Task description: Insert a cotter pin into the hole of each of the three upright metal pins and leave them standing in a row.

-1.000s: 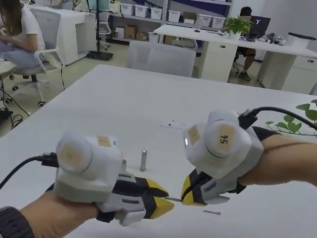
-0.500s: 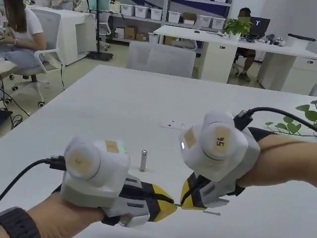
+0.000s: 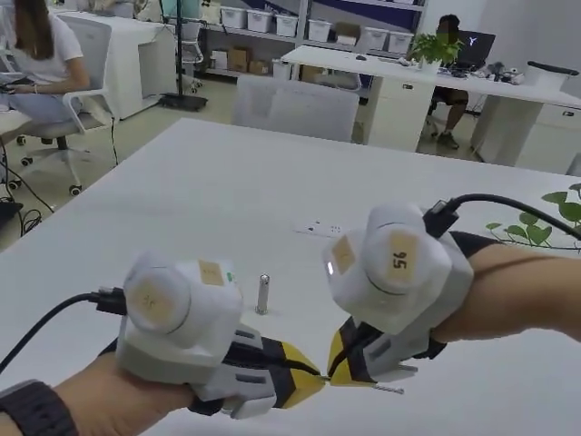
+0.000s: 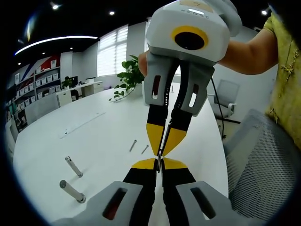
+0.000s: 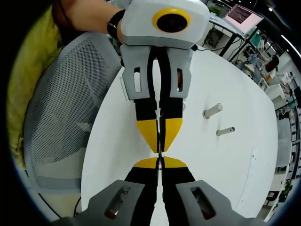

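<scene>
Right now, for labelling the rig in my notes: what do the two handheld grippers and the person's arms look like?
Both the left gripper and right gripper have rounded white-grey housings, black jaws tipped yellow and a black cable. Tan stickers mark the housings, one numbered. A dark wristband sits on the left wrist; the clothing is yellow.

This is an open-plan office. Long white desks (image 3: 436,77) stand in rows, and a grey mesh chair (image 3: 295,107) is pushed up to the big white table (image 3: 209,191). People sit working at the far desks, one before a monitor (image 3: 478,44). White storage bins (image 3: 263,18) fill shelves along the back, a potted plant (image 3: 436,44) tops a desk, and recessed ceiling lights (image 4: 112,12) shine overhead.
</scene>
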Available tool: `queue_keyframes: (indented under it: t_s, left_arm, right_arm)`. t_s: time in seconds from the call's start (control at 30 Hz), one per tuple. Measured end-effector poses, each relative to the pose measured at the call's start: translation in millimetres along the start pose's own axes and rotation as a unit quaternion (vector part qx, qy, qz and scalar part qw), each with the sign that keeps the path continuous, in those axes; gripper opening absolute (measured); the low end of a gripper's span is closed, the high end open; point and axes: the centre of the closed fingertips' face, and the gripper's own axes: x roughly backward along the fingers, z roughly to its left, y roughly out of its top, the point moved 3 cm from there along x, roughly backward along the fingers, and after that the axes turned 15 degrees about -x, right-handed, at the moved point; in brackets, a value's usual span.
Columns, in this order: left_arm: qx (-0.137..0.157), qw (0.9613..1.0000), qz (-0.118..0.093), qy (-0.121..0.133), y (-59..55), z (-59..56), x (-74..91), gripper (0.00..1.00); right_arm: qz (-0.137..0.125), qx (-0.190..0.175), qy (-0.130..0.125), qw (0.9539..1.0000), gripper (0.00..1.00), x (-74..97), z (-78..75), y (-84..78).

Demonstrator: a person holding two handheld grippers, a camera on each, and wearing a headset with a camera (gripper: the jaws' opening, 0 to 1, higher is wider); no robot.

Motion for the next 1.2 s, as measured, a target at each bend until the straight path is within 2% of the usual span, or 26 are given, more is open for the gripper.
queue_keyframes:
  t_s: [0.13,0.37,0.83,1.2]
  left_arm:
    - [0.002,1.0000,0.000,-0.001,-0.1,0.4,0.2,0.01]
    - [-0.010,0.9999,0.002,-0.004,-0.2,-0.9,-0.1,0.01]
    - [-0.003,0.9999,-0.001,-0.011,0.3,-1.9,0.2,0.00]
    - [-0.003,0.9998,-0.007,-0.019,3.0,-5.0,1.1,0.00]
  right_arm:
    - [0.000,0.001,0.000,1.0000,0.02,-0.1,-0.6,0.2]
    - [-0.001,0.002,0.001,1.0000,0.03,-0.8,-0.4,-0.6]
    - [-0.007,-0.004,0.005,1.0000,0.03,-0.8,1.0,-1.6]
    - [-0.008,-0.008,0.018,0.9998,0.04,-4.1,4.7,-4.3]
